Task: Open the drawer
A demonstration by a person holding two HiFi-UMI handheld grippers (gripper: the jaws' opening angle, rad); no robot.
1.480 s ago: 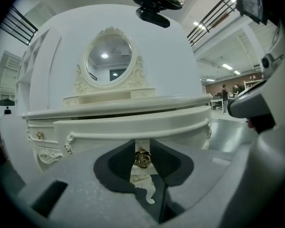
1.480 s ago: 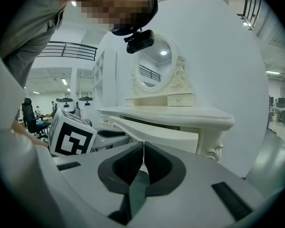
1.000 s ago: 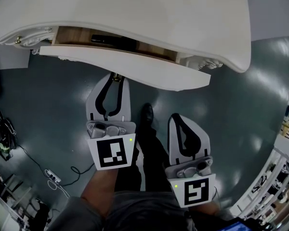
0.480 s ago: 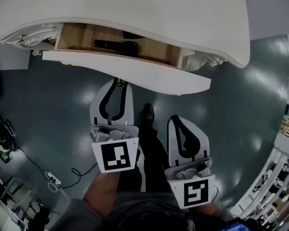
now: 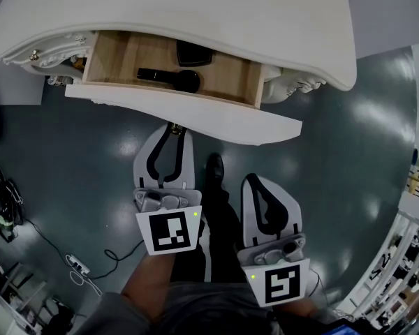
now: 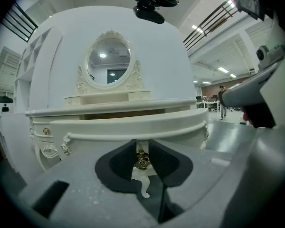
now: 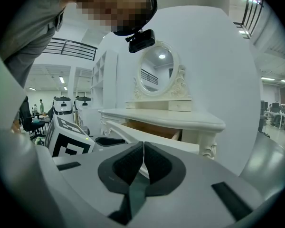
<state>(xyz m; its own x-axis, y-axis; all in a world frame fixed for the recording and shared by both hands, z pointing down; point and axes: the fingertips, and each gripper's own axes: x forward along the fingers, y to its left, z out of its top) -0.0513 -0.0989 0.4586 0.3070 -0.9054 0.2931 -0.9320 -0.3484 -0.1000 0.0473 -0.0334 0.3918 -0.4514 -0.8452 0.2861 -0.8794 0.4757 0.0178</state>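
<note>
The left gripper (image 5: pixel 171 130) clamps the brass knob (image 6: pixel 141 161) of the drawer (image 5: pixel 195 117) (partly open, black items (image 5: pixel 169 77) inside). The right gripper (image 5: pixel 257 181) has its jaws together, empty.

In the drawer (image 5: pixel 227 84), a handled tool (image 5: pixel 171 77) lies before a pouch (image 5: pixel 194 53).

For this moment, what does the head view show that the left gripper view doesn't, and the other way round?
Only the head view: the inside of the open drawer, where a long black object and a flat black item lie, plus the right gripper, jaws together on nothing, apart from the furniture.

Only the left gripper view: the oval mirror above the tabletop, and the jaws pressing on both sides of the gold knob.

Both: the left gripper at the drawer's white front.
</note>
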